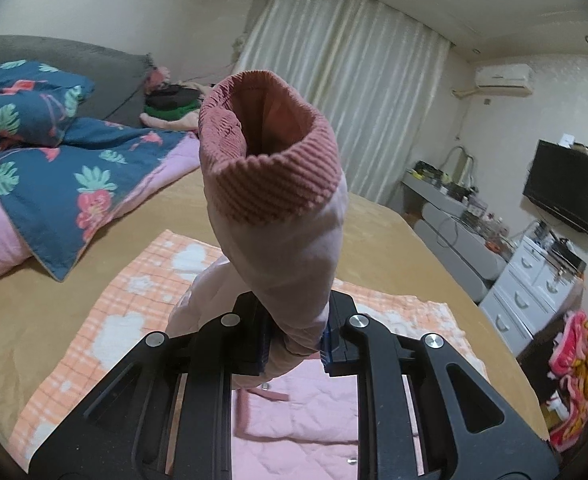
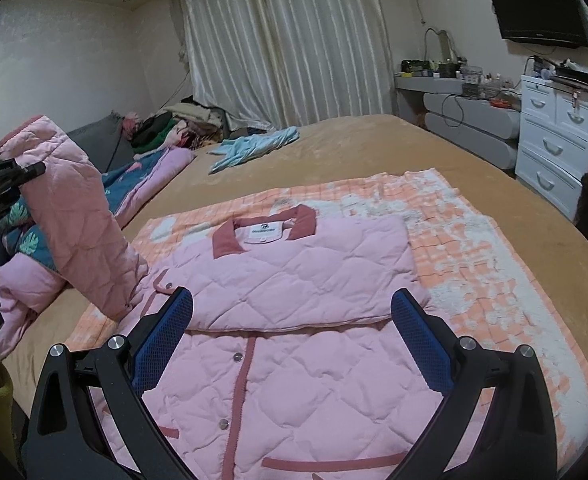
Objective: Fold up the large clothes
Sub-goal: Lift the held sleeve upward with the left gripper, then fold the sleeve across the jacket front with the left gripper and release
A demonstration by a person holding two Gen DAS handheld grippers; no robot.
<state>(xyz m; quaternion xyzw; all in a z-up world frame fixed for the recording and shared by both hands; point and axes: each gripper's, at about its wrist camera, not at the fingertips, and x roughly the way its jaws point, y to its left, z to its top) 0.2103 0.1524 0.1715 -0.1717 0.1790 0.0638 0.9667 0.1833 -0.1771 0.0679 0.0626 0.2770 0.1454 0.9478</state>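
Note:
A pink quilted jacket [image 2: 294, 320] with darker pink trim lies front-up on an orange checked blanket [image 2: 474, 264] on the bed. One sleeve is folded across its chest. My left gripper [image 1: 296, 340] is shut on the other sleeve [image 1: 277, 216], which stands up in front of the camera with its ribbed cuff open toward me. In the right wrist view that raised sleeve [image 2: 77, 216] rises at the left, held by the left gripper [image 2: 9, 180]. My right gripper [image 2: 291, 344] hovers open over the jacket's middle, nothing between its blue pads [image 2: 422, 340].
A blue floral quilt [image 1: 53, 168] and a pink one lie at the bed's left. A light blue garment [image 2: 253, 144] lies further up the bed. A clothes pile [image 2: 173, 124] sits by the curtain. White drawers [image 2: 558, 132] and a wall TV [image 2: 534, 4] stand at right.

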